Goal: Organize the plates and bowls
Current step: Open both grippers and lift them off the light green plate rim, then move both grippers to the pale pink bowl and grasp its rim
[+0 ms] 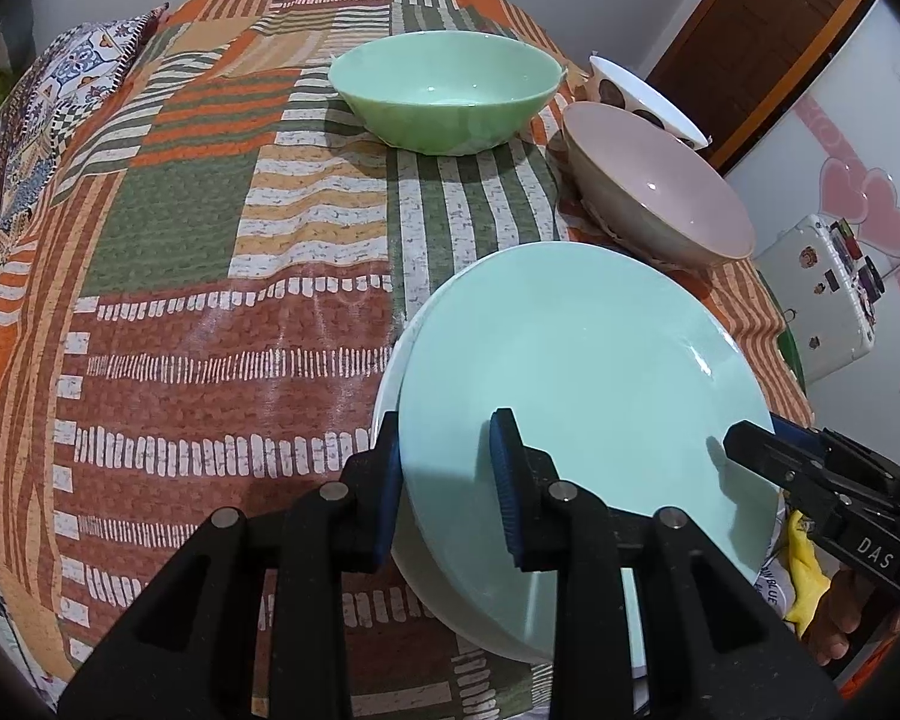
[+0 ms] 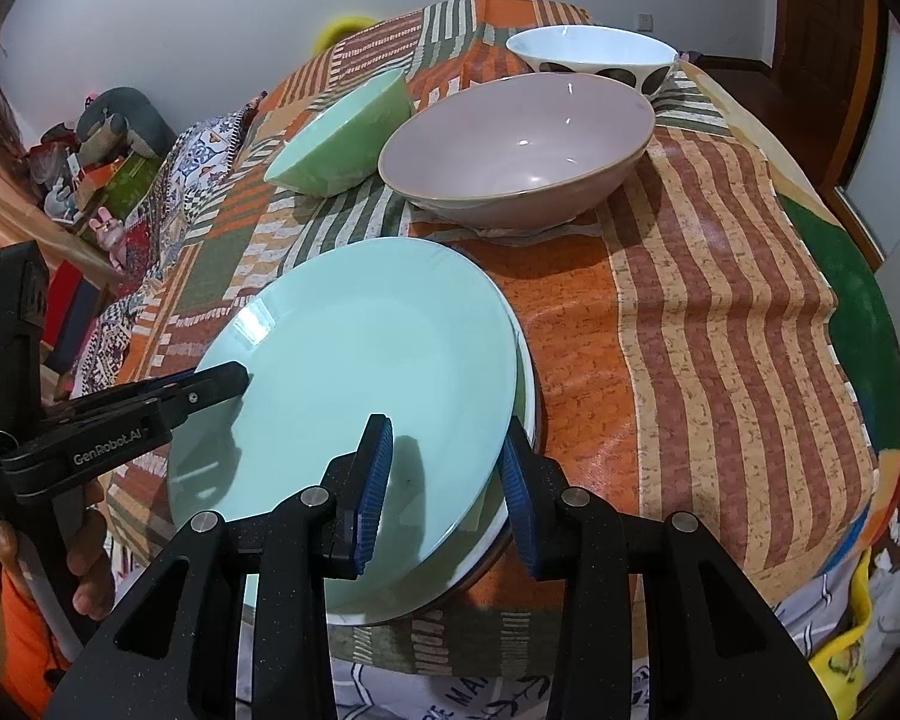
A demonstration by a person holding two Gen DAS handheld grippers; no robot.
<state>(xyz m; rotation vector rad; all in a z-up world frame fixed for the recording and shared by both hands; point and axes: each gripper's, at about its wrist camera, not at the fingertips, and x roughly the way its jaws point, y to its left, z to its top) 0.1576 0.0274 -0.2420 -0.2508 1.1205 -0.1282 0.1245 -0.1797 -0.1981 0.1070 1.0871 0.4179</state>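
Observation:
A mint-green plate tops a small stack whose white lower rim shows at the side. The stack sits at the near edge of the cloth-covered table. My left gripper straddles the stack's left rim, one pad on top of the mint plate and one beneath. On the opposite rim, my right gripper clamps the same way. Beyond stand a green bowl, a pink bowl and a white spotted bowl.
The patchwork cloth hangs over the table's edges. A person's hand holds the left gripper's handle. A white case and a wooden door lie to the right; toys and clutter sit far left.

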